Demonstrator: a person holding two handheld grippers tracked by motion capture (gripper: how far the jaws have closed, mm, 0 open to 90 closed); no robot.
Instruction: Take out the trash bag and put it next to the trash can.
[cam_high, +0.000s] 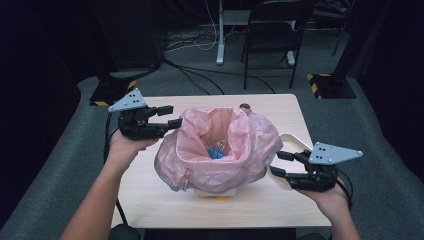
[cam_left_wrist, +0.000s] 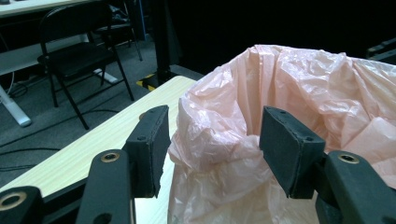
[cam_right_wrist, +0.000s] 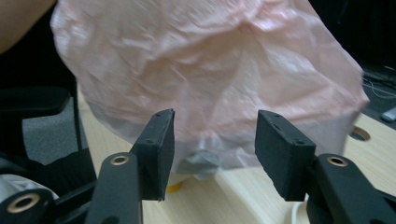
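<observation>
Plainly, with the left gripper (cam_high: 176, 116) and right gripper (cam_high: 278, 163) both gaping beside the bag (cam_high: 220, 150) at mid-table (cam_high: 150, 200), a shallow pinch could let its slack rim slip.

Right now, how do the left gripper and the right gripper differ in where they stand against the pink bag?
The left gripper sits at the far left rim of the pink bag, a fold of film between its open jaws. The right gripper hangs lower at the bag's right side, jaws open, nothing between them. Both point inward at the bag, and neither clamps it.
</observation>
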